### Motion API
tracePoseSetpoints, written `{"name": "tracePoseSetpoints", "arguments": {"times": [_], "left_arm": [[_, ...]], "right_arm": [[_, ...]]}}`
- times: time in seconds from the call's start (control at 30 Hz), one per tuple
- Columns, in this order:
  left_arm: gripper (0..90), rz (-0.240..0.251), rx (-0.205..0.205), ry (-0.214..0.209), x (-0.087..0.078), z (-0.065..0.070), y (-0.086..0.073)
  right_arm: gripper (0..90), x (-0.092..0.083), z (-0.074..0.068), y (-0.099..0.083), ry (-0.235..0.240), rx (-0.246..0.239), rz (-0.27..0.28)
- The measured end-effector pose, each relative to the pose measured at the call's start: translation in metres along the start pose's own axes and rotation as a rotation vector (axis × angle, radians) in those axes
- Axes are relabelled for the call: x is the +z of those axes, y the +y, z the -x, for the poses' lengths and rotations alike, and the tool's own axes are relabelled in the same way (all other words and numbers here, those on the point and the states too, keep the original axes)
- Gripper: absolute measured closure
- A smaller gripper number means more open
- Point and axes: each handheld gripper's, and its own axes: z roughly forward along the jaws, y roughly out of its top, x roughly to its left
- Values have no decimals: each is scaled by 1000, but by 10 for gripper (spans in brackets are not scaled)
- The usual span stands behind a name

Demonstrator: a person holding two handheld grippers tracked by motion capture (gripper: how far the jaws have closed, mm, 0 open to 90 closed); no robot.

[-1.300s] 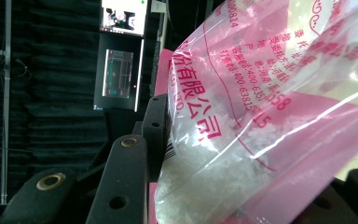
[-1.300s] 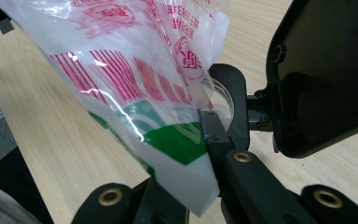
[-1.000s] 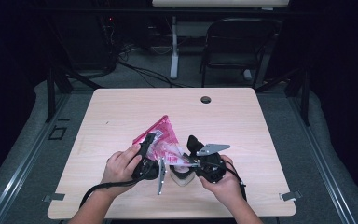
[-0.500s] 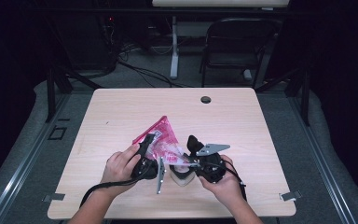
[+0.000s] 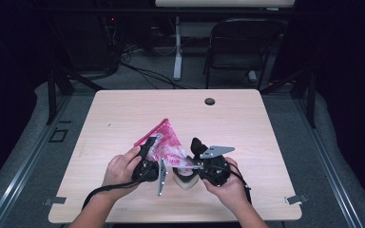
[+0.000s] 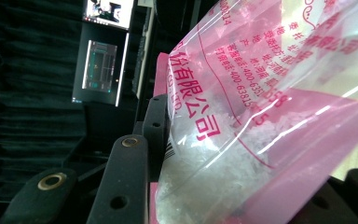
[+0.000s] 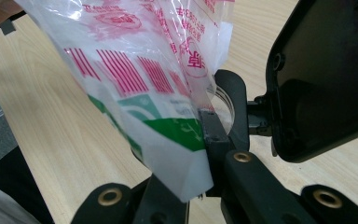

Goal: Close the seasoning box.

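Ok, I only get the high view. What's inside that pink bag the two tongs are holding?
Observer: The left gripper view shows white grains, like coarse crystals, inside the bag.
Operator: Is there writing on it?
Observer: Yes, red Chinese characters and rows of digits are printed on the clear film.
Operator: Where do the right tongs grab it?
Observer: The right tongs pinch a white corner of the bag, just below a green patch and red stripes.
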Motion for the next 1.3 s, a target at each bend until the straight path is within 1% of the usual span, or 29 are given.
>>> {"name": "tracePoseSetpoints", "arguments": {"times": [0.03, 0.07, 0.1, 0.23, 0.43, 0.47, 0.53, 0.63, 0.77, 0.83, 0.87, 0.97, 1.07, 1.1, 1.2, 1.23, 1.3], "left_arm": [[670, 2, -6, -3, 0, 0, -1], [670, -1, -13, -8, 0, 1, -1], [670, -3, -7, -6, 0, 0, -1], [671, -6, -19, -15, 0, 0, -3], [671, -7, -59, -46, 1, 1, -6], [671, -3, -57, -42, 2, 1, -6], [672, -7, -66, -53, 2, 2, -6], [673, -4, -70, -60, 3, 2, -7], [674, -2, -97, -83, 4, 2, -8], [674, -2, -123, -96, 5, 2, -9], [674, -2, -116, -95, 5, 2, -9], [674, 0, -127, -99, 5, 2, -10], [675, 3, -141, -112, 5, 1, -11], [674, 2, -154, -119, 5, 2, -12], [675, -2, -171, -129, 5, 2, -14], [676, -2, -181, -132, 5, 2, -15], [676, 4, -205, -142, 6, 2, -16]], "right_arm": [[900, 0, 0, 0, 0, 1, 7], [900, 0, -1, 0, 0, 4, 3], [900, 0, -1, 1, 0, 1, 1], [900, 0, -1, 1, 1, -1, 7], [900, 0, -1, 3, 3, -11, 6], [900, -1, -1, 3, 3, -12, 4], [900, -1, -2, 3, 0, -12, 3], [900, -1, -1, 3, -3, -6, 10], [900, -1, -1, 3, -1, -3, 13], [900, -1, -1, 3, 0, -4, 16], [900, -2, -1, 3, 2, -3, 14], [900, -2, -2, 3, 0, -3, 16], [899, -3, -1, 4, 4, -6, 16], [899, -3, -1, 4, 5, -8, 21], [898, -4, -2, 6, 7, -8, 27], [899, -5, -2, 6, 8, -14, 22], [898, -5, -3, 7, 10, -13, 32]]}}
